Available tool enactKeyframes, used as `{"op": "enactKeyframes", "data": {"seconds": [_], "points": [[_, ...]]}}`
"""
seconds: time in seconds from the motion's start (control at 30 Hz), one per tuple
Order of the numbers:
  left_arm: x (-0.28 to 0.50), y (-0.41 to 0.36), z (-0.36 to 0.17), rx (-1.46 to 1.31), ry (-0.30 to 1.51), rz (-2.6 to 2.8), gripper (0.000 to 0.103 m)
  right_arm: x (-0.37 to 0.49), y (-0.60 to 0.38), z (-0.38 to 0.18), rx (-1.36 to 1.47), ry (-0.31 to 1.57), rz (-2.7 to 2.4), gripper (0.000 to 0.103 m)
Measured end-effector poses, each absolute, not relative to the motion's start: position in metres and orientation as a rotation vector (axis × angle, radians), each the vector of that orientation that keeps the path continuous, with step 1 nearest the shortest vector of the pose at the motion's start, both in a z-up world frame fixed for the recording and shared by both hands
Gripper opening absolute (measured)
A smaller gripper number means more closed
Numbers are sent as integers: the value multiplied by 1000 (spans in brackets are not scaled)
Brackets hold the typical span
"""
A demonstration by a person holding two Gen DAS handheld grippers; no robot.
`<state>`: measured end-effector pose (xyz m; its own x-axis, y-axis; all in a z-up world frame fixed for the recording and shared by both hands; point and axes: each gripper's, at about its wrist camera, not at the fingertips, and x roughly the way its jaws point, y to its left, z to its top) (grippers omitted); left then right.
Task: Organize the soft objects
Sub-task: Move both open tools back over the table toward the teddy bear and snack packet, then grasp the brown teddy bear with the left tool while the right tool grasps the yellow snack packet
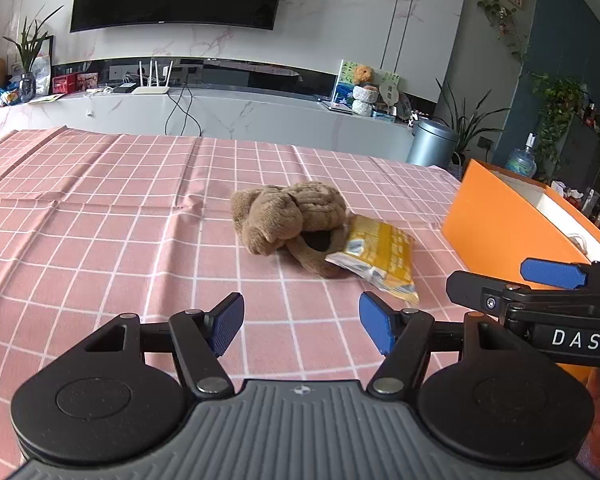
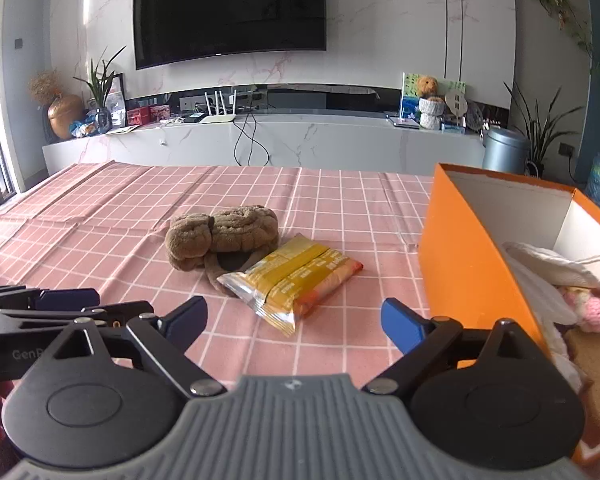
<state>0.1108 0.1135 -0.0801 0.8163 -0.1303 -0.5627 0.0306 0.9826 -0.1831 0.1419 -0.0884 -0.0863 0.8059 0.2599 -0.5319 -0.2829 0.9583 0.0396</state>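
right wrist: one brown plush [image 2: 224,236], one yellow packet [image 2: 292,280].

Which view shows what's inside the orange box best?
Right wrist. It looks into the box and shows white fabric and a pink knit piece inside. The left wrist view shows mostly its outer wall and a strip of white inner wall; the contents are almost entirely hidden.

**Cloth, foil and card on the table**

The tablecloth [image 2: 100,216] is matt pink checked fabric, creased. The brown plush toy [image 2: 224,236] looks fuzzy and soft. The yellow packet [image 2: 296,280] is glossy crinkled film. The orange box [image 2: 460,256] is smooth matt card, white inside, holding knitted and woven cloth items [image 2: 572,280].
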Motion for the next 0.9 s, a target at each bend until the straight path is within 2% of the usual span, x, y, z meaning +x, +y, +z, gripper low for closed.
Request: {"op": "enactKeyframes", "data": {"seconds": [0.1,0.2,0.47,0.77,0.83,0.9], "points": [[125,118,-77,-149,611,-79,78,159,-83,-88,-21,583,285,93],[144,121,-73,-123,617,-92,82,177,-79,-89,-6,601,259,93],[197,132,-75,-124,648,-107,82,227,-68,-95,45,670,210,93],[225,143,-85,-218,676,-111,63,265,-60,-116,107,780,203,93],[227,143,-88,-230,686,-126,48,269,-59,-121,123,807,206,91],[228,141,-90,-242,696,-148,40,272,-58,-126,132,832,223,81]]}}
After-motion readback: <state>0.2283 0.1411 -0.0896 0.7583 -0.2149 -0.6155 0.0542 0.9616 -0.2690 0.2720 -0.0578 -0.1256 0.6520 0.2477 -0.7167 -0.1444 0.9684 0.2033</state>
